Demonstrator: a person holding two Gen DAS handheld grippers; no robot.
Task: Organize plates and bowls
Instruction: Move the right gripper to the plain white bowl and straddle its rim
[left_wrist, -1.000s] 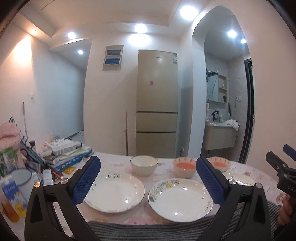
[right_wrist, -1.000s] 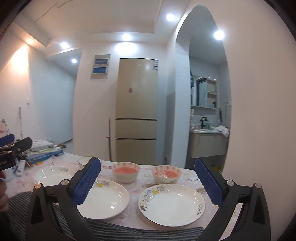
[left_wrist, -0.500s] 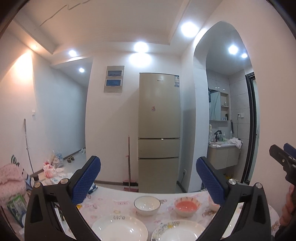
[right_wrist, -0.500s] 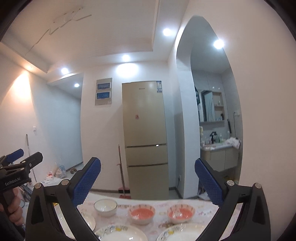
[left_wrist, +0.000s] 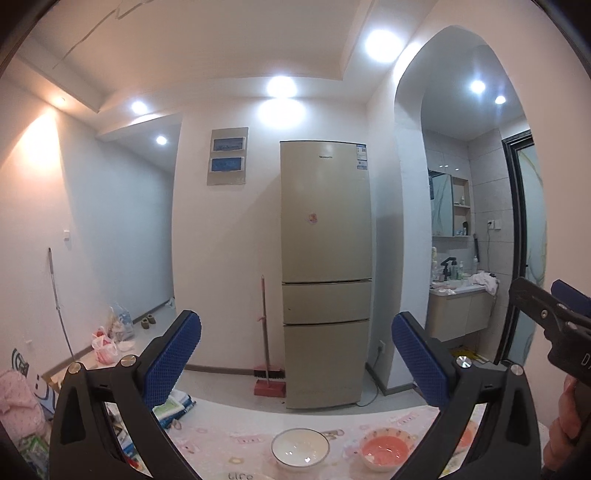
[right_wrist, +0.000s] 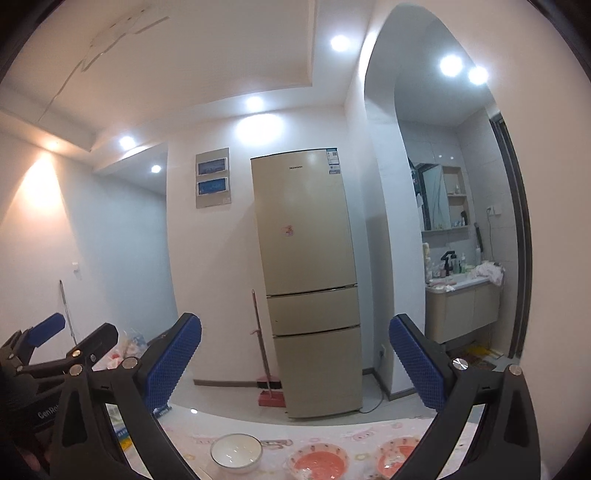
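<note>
Nearest: left gripper (left_wrist: 295, 356) and right gripper (right_wrist: 294, 356), both tongs spread wide and empty, held high above the table (left_wrist: 229, 439). Next, at the bottom edge on the patterned tablecloth: one white bowl (left_wrist: 300, 447), empty, and two pink-lined bowls (right_wrist: 318, 463) (right_wrist: 400, 456), contents unclear; likely glazed ceramic, so stiff, slick, breakable, best pinched at the rim; plates out of view. Farthest: beige refrigerator (left_wrist: 325, 273), broom (left_wrist: 264, 332).

Beige fridge (left_wrist: 325, 273) against white wall, recessed ceiling lights, arched washroom doorway.
</note>
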